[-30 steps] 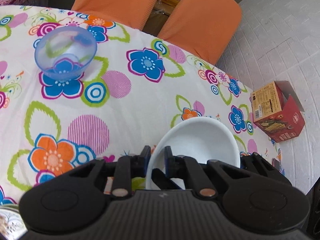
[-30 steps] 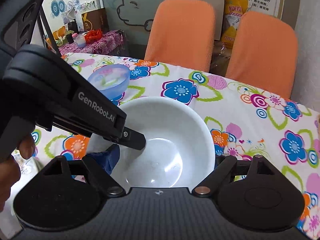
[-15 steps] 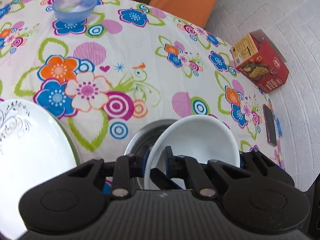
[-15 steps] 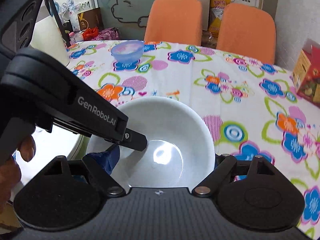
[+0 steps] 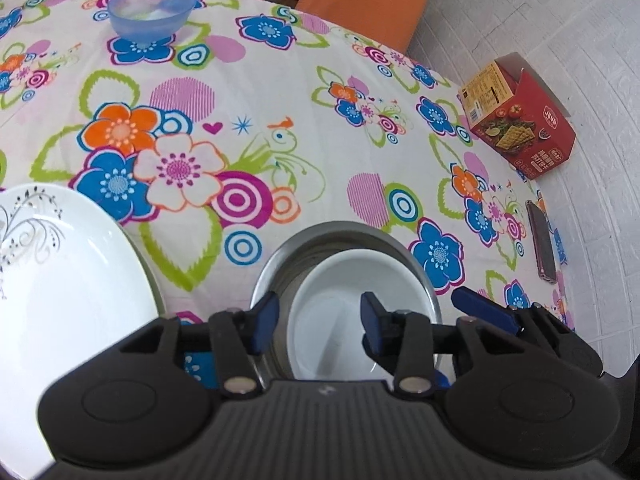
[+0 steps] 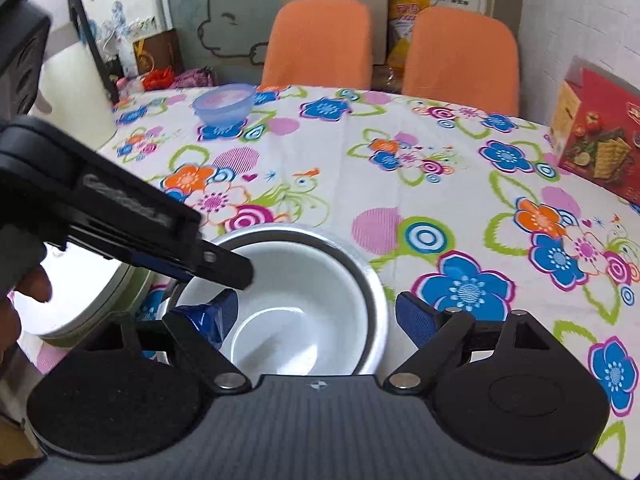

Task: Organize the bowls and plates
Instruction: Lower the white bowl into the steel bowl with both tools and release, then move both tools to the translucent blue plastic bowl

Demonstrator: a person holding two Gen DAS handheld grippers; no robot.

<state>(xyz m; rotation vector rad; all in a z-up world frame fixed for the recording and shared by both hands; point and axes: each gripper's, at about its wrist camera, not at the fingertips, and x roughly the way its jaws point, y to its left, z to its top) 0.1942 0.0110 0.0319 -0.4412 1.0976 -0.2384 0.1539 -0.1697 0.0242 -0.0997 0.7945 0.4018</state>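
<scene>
The white bowl (image 5: 352,312) sits inside the metal bowl (image 5: 416,264), near the front edge of the table (image 5: 280,80) with the flowery cloth. The left gripper (image 5: 318,316) is wide open. One of its blue fingers (image 5: 264,316) is outside the white bowl's rim and the other is over the inside, and it holds nothing.

The right gripper (image 6: 316,316) is wide open too (its blue pads stand far apart). It holds nothing. Its left finger is over the white bowl (image 6: 296,312) and its right finger is out past the rim of the metal bowl (image 6: 374,280). From this side, the left gripper (image 6: 224,268) reaches in over the bowl's left rim, with a hand (image 6: 20,300) holding it.

A big white plate (image 5: 60,280) with a grey leaf drawing lies to the left, just beside the bowls. A see-through blue bowl (image 5: 152,10) stands far back on the table. A red box (image 5: 520,120) and a phone (image 5: 542,248) are off to the right.
</scene>
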